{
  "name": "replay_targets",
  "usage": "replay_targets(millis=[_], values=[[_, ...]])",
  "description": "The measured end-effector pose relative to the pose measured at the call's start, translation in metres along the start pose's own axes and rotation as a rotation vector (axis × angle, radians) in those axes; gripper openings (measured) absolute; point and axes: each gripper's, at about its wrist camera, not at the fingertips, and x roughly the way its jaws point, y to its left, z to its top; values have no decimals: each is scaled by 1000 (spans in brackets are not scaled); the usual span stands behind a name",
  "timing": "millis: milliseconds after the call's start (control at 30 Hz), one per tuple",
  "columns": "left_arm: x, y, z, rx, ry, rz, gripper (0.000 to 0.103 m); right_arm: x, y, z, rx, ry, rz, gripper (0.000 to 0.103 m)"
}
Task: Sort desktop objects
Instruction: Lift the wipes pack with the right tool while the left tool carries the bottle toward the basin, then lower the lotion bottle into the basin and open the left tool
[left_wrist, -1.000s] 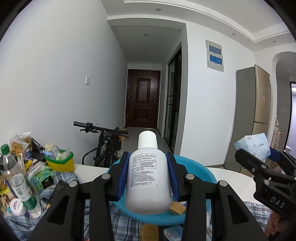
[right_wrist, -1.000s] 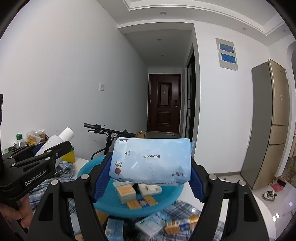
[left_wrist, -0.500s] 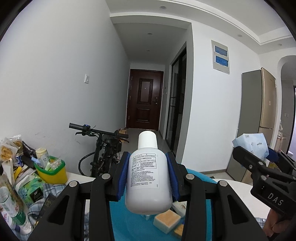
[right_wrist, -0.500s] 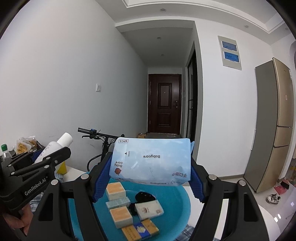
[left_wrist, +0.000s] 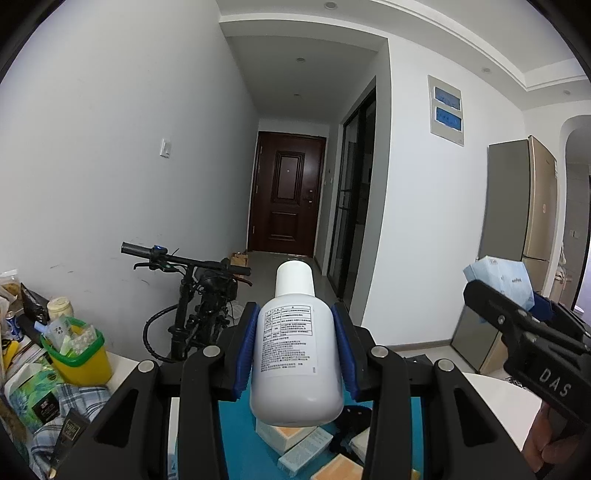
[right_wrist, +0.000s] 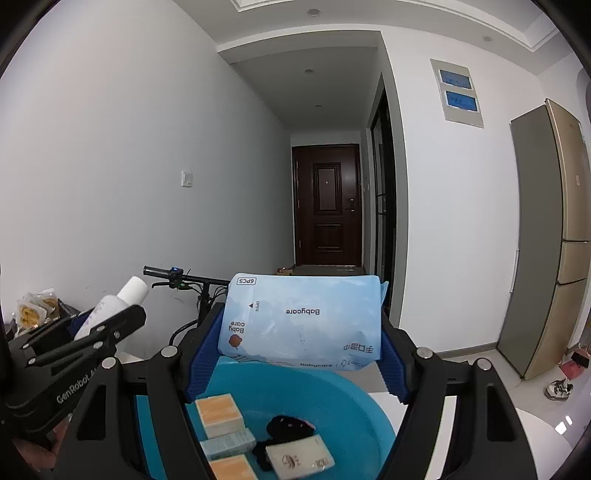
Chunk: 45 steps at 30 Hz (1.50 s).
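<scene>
A white-walled hallway with a dark door at its far end lies ahead of me, a bicycle (left_wrist: 192, 295) parked against the wall beyond the desk (left_wrist: 491, 398). My left gripper (left_wrist: 295, 350) has its fingers clamped on a white bottle (left_wrist: 297, 354), cap pointing away from me, held above the blue basin (right_wrist: 295, 387). My right gripper (right_wrist: 299, 354) has its fingers pressed to both ends of a pale blue wipes pack (right_wrist: 303, 321), also raised over the basin. Inside the basin I can already see several small boxes (right_wrist: 219, 413) and a black item (right_wrist: 290, 424) I can't identify, so I'd judge part of the sorting is done. Both items in my grippers are not yet put down, and they look bound for the basin. On the left of the desk there is a lot left: a yellow-and-green tub (left_wrist: 79, 354) stuffed with small packets, snack bags, a green packet and a checked cloth (left_wrist: 70, 402). Whether all of that belongs to this sort I can't tell, but I'd put the job at roughly midway.
</scene>
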Motion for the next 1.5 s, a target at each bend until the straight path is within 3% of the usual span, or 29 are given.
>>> replay_targets(millis=[400,633,833,1033,1500], values=[[15,16,3,-51,-22,-2,42,20,-7,3,29,7,19,73],[14,9,3,-21,-5,-11,42,18,-4,5,13,7,37,73],[39,7,0,-35,202,-8,42,22,-3,4,11,56,46,73],[55,0,-10,29,320,23,42,42,-3,-1,22,226,65,73],[98,1,-49,32,579,57,42,85,5,-42,-21,517,153,73]])
